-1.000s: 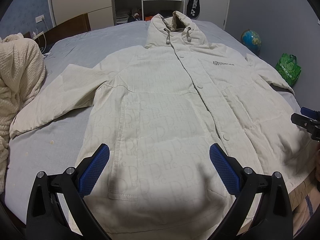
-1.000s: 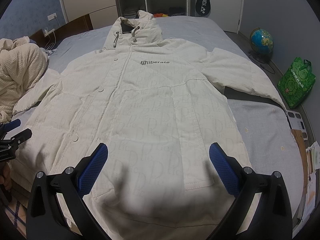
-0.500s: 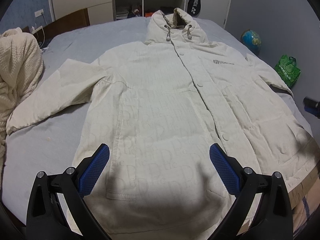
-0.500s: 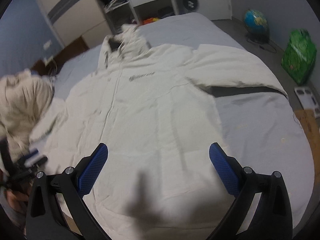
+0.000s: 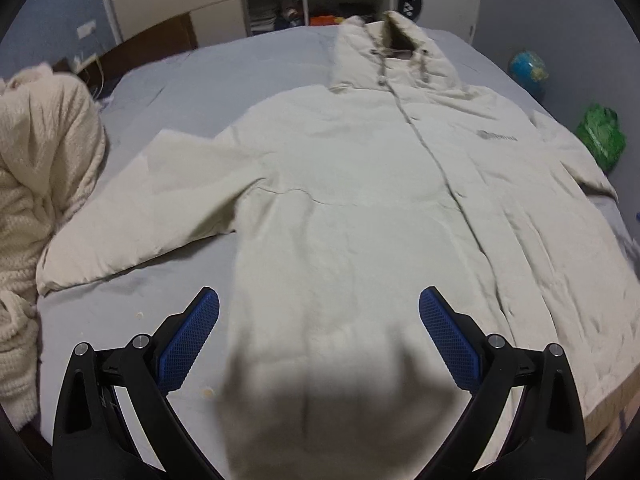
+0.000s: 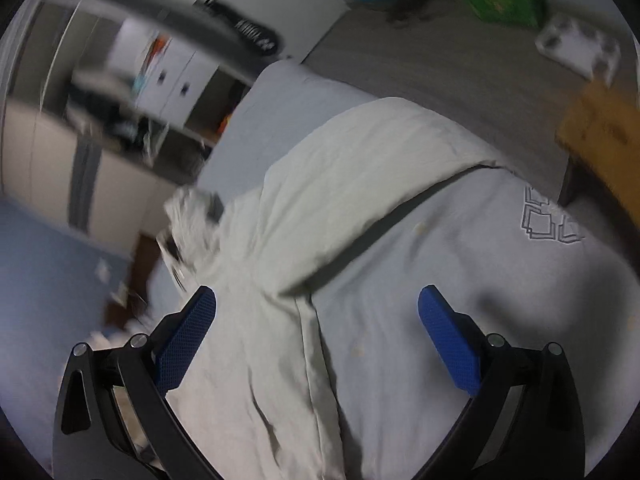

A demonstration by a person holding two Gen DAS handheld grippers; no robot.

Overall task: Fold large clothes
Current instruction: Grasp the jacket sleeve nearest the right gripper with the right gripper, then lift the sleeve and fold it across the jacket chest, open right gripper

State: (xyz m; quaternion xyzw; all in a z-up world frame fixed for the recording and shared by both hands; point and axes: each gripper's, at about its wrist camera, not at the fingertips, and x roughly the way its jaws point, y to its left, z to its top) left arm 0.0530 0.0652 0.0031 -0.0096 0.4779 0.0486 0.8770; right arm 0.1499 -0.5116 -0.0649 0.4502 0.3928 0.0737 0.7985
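The right gripper point(image 6: 316, 330) has swung hard off the coat's front and rolled, blue pads spread wide with nothing between them, and now looks down on the sleeve point(image 6: 372, 184) crossing the middle of its frame toward the upper right. The left gripper point(image 5: 319, 330), just as wide and empty, has drifted left, so the coat point(image 5: 360, 208) on the grey bed point(image 5: 224, 64) fills centre and right with its other sleeve point(image 5: 148, 216) at mid-left. No fold yet; I'd judge both are lining up sleeve grabs.
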